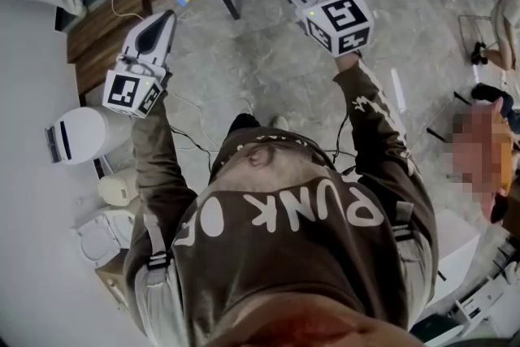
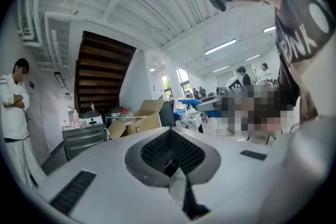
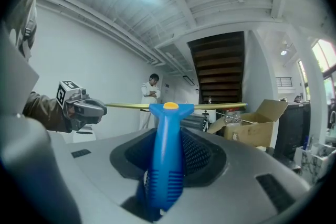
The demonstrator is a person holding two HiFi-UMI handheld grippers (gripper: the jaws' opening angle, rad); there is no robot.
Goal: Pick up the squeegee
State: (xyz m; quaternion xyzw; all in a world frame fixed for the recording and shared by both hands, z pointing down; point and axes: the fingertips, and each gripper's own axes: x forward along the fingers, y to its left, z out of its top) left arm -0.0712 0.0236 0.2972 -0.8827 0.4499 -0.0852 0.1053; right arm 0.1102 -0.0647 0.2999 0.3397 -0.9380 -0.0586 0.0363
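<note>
Blue-handled squeegee [image 3: 166, 165] with a yellow blade is raised in the air over the grey floor [image 1: 268, 69]. The right claw [image 3: 167, 136] grips its handle, and the blade lies crosswise past the tips. The left claw [image 2: 170, 136] is closed on nothing, well apart from the squeegee.

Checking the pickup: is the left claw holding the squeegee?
No, the squeegee sits clamped by its blue handle in the right claw, while the left claw is shut on nothing.
</note>
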